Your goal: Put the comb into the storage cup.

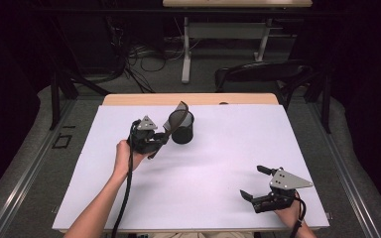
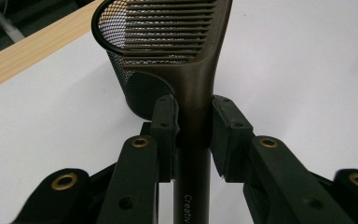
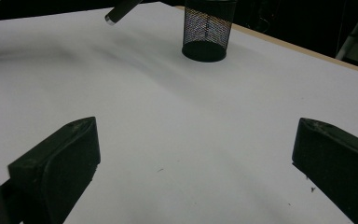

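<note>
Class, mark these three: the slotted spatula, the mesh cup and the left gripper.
slotted spatula (image 2: 168, 32), left gripper view, on its slotted blade.
mesh cup (image 1: 182, 133), high view, on its side wall.
left gripper (image 2: 193, 122), left gripper view, between the pads clamping the handle.

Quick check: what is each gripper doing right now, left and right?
Left gripper: shut on the slotted spatula's handle, by the mesh cup.
Right gripper: open, holding nothing.

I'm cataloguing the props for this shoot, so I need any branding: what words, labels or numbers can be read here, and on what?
"Creativ": pale letters running along the handle of the slotted spatula, cut off by the bottom edge of the left gripper view, so the word may go on.
No readable text on the mesh cup, the grippers or the table sheet.
</note>
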`<state>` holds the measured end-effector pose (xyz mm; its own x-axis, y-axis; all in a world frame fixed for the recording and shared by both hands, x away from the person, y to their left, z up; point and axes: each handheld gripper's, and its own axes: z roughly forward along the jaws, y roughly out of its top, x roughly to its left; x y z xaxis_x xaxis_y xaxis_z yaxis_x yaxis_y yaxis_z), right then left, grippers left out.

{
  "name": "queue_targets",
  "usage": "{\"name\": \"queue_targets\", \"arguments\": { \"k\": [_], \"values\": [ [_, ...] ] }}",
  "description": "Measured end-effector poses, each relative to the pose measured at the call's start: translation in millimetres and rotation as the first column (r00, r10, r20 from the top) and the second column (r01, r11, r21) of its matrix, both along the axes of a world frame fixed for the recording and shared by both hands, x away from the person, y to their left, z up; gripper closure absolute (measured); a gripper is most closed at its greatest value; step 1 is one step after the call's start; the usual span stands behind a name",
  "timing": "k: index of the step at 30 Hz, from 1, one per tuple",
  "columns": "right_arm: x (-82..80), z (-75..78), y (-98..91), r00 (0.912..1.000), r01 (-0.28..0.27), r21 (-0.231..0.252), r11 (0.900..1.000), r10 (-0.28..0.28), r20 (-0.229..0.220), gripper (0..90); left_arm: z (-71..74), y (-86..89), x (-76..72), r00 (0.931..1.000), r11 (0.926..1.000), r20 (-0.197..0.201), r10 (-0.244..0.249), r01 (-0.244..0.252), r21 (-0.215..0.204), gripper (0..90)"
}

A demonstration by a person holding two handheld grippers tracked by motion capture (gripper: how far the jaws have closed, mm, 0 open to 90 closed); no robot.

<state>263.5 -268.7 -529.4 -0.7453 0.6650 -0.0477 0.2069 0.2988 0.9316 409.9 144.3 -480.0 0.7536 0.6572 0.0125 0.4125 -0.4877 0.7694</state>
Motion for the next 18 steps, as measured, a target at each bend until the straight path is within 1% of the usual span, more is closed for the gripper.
{"name": "queue_targets", "arguments": {
  "k": [5, 7, 10, 12, 18],
  "values": [
    [2.3, -1.9, 1.0, 0.9999, -0.007, 0.000, 1.0000, 0.007, -0.009, 0.2, -0.1, -1.7, 0.1, 0.9998, 0.9998, 0.015, 0.008, -0.008, -0.016, 72.7],
    [2.8, -2.8, 1.1, 0.9999, -0.009, 0.001, 1.0000, 0.009, -0.012, 0.2, 0.7, -2.1, 0.3, 0.9997, 0.9999, 0.023, 0.006, -0.006, -0.013, 72.7],
    [3.3, -2.9, 0.8, 0.9998, -0.016, 0.000, 0.9999, 0.016, -0.009, 0.2, 0.6, -3.1, -0.9, 0.9997, 0.9996, 0.021, 0.009, -0.009, -0.027, 72.7],
    [4.1, -2.7, 0.7, 0.9997, -0.020, -0.004, 0.9998, 0.020, -0.012, 0.2, 1.2, -3.6, -1.9, 0.9995, 0.9997, 0.030, 0.007, -0.007, -0.022, 72.8],
    [7.4, -4.2, 3.6, 0.9992, -0.034, -0.009, 0.9994, 0.034, -0.022, 0.2, 1.6, -5.2, -2.6, 0.9994, 0.9997, 0.032, 0.011, -0.011, -0.023, 72.8]
  ]
}}
